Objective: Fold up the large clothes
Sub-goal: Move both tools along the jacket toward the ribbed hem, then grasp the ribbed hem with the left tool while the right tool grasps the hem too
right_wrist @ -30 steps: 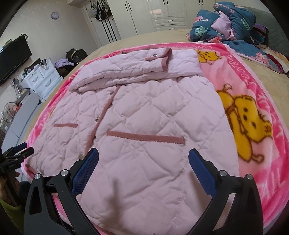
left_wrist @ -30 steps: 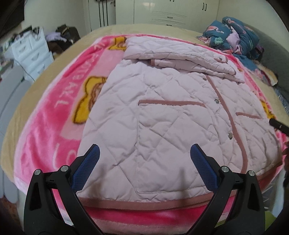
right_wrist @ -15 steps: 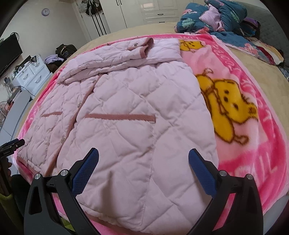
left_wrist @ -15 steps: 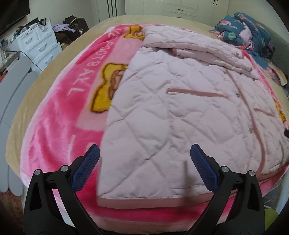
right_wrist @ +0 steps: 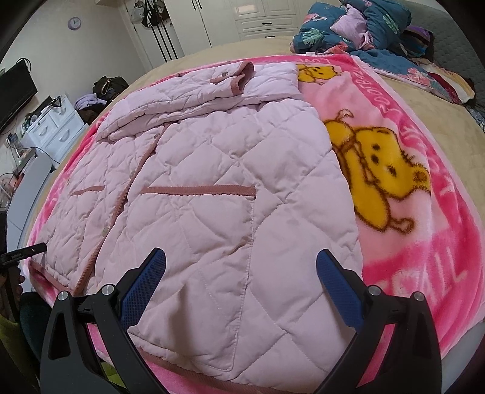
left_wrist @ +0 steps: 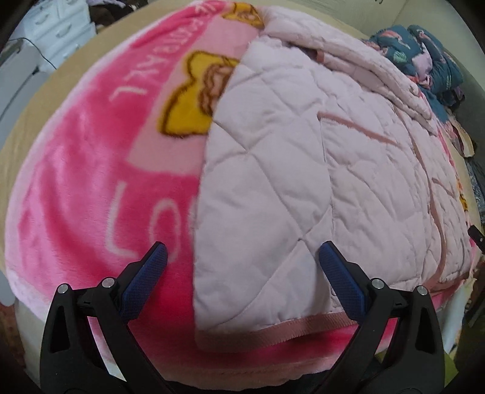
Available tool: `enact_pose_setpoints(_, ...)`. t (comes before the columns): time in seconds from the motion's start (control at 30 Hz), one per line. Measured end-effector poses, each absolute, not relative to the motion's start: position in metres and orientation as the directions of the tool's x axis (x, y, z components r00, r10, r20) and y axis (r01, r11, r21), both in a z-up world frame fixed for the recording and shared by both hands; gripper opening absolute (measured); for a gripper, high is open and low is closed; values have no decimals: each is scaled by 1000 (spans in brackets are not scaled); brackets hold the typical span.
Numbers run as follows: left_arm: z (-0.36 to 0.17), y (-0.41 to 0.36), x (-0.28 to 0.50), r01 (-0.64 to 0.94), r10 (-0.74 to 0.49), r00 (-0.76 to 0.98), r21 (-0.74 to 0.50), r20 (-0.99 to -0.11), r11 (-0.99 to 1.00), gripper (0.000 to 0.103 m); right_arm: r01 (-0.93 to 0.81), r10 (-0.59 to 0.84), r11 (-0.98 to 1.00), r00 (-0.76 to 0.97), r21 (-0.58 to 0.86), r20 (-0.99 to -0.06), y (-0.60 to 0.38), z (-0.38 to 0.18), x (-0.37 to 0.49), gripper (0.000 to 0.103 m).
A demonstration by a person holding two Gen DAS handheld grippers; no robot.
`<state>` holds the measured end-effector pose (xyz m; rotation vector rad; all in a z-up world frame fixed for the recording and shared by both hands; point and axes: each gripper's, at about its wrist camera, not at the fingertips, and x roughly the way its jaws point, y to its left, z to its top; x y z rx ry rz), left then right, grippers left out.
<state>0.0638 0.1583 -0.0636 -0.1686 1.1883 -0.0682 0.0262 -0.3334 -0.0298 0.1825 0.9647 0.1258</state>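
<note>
A pale pink quilted jacket [left_wrist: 303,169] [right_wrist: 218,188] lies front up on a pink cartoon blanket [left_wrist: 91,169] [right_wrist: 424,242], with its sleeves folded across the top. My left gripper [left_wrist: 241,257] is open, low over the jacket's bottom left hem corner, which lies between its blue pads [left_wrist: 145,272]. My right gripper [right_wrist: 241,266] is open over the bottom right part of the jacket, above the pocket area. Neither gripper holds cloth. The tip of the left gripper [right_wrist: 24,253] shows at the left edge of the right wrist view.
A pile of dark blue patterned clothes [right_wrist: 357,27] lies at the far corner of the bed. White drawers [right_wrist: 51,127] and a bag [right_wrist: 106,85] stand on the floor to the left. Wardrobes [right_wrist: 260,18] line the far wall.
My left gripper has moved left and down toward the jacket's bottom left corner. My right gripper has shifted right along the hem and dropped closer to the cloth.
</note>
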Motion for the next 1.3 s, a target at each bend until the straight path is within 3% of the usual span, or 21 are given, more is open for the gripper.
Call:
enact_pose_setpoints(0.77,-72,122,78,37,-212,356,-213,-910,976,90,-8,149,985,521,170,-840,-359,-35,1,99)
enact_pose_setpoints(0.87,-68,121,76,54,-225,374,-222,-900,974,76,3,158,983,505,184,-848,-364,-38,-6,99)
enact_pose_setpoints(0.93,-63,119,74,66,-223,393,-215,-892,974,56,12,168,980,485,199,-858,-368,-42,-10,99)
enact_pose_setpoints(1.13,-52,118,69,81,-212,440,-196,-873,977,24,37,206,969,431,245,-879,-375,-57,-21,99)
enact_pose_setpoints(1.3,-45,119,64,109,-198,450,-166,-871,980,22,50,263,949,414,311,-871,-378,-65,-30,99)
